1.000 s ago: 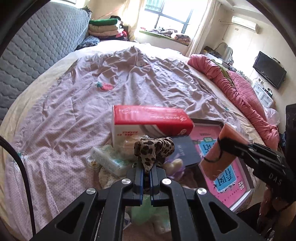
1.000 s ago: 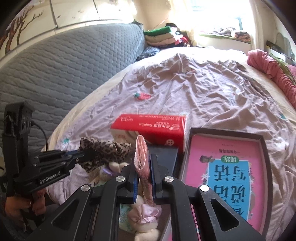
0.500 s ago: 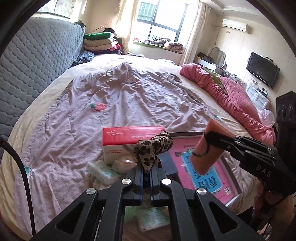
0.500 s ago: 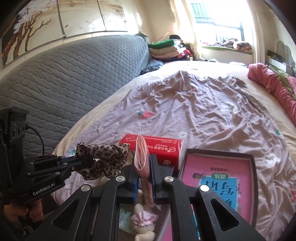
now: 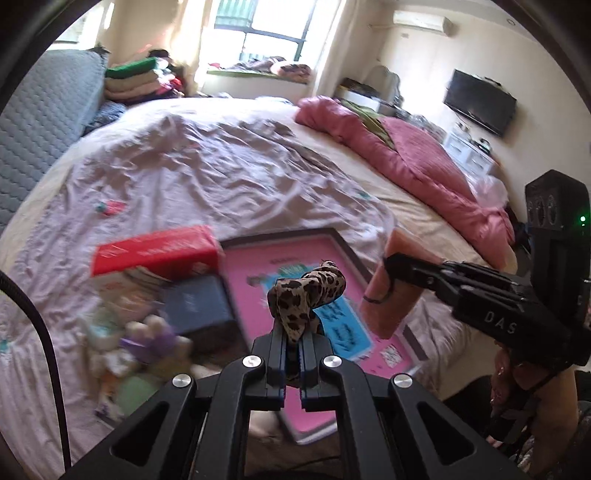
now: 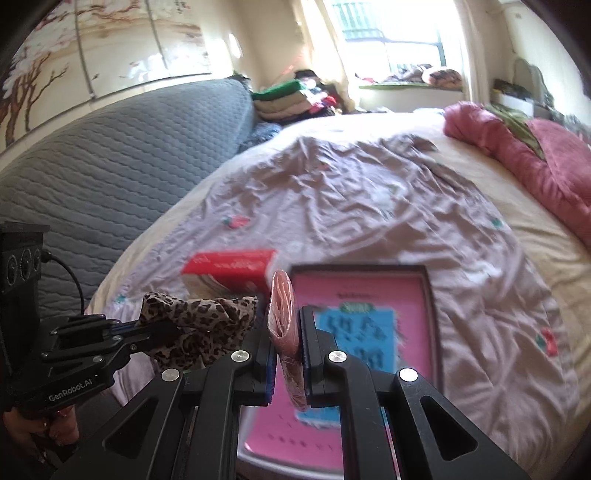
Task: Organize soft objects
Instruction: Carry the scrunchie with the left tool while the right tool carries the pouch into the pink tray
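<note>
Sunlit bedroom: a wide bed (image 5: 229, 177) under a crumpled mauve sheet fills both views. Nearest the left wrist camera, the left gripper (image 5: 291, 350) has its jaws clenched on a leopard-print cloth (image 5: 306, 295), which bunches up above the fingertips and hangs in the air over the foot of the bed. In the right wrist view the right gripper (image 6: 288, 350) has its jaws clamped on a flat pink packet (image 6: 284, 325), held on edge and upright; from the left view that packet (image 5: 395, 288) sits just to the right of the cloth, apart from it.

Below and beyond both held items lies a large pink book (image 6: 369, 332) with a blue label, flat at the bed's near edge. Left of it a dark blue box (image 5: 195, 306) rests beside a blurred heap of small soft toys (image 5: 147, 339). Just behind the blue box lies a red tissue box (image 5: 155, 247).

Farther off, a pink quilt (image 5: 399, 155) is bundled along the right side of the bed, and a grey padded headboard (image 6: 110, 158) runs along the left. Folded clothes (image 5: 133, 79) are stacked near the window (image 5: 273, 22), and a television (image 5: 480, 101) hangs on the right wall.
</note>
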A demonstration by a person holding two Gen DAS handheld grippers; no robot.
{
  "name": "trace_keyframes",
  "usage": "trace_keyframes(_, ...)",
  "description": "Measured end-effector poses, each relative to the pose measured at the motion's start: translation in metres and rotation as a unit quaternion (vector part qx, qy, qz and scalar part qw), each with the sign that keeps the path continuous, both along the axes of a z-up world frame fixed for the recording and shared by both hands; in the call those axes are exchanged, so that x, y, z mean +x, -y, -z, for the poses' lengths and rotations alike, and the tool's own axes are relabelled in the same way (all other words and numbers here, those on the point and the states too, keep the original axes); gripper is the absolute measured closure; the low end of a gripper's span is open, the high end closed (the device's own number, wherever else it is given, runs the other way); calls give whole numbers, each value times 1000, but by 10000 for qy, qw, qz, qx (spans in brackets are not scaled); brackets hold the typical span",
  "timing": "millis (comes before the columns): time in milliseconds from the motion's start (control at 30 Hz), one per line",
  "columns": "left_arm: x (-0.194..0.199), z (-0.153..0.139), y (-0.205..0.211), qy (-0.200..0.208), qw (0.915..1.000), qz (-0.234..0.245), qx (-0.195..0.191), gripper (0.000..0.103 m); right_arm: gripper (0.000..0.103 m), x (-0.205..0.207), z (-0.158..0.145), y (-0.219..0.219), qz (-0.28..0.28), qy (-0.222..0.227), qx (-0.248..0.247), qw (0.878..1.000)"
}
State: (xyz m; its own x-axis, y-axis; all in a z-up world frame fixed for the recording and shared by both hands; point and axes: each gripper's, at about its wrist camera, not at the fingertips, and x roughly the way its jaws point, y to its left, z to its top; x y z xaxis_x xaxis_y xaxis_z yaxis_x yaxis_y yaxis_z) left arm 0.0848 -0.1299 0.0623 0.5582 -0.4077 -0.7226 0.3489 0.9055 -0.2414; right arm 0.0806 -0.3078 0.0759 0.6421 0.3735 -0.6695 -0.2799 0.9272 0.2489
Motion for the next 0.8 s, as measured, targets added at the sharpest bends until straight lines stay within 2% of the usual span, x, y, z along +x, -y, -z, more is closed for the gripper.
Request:
trace_keyframes(400, -4, 50, 51, -571, 9973, 403, 247, 99, 92, -6, 59, 32, -45, -920, 217, 9955)
trace_keyframes(533, -3, 65, 57, -772, 9952, 503, 330, 99, 92, 0, 71, 29, -181, -1140, 254, 9930)
trace_keyframes(633, -3, 74, 58, -955, 9934, 582, 249, 99, 92, 4, 80, 28, -205, -1302, 227, 9910)
trace_keyframes(800, 0, 84, 59, -967, 9931, 542, 394, 98, 91, 9, 93, 36, -119, -1436, 54, 9896)
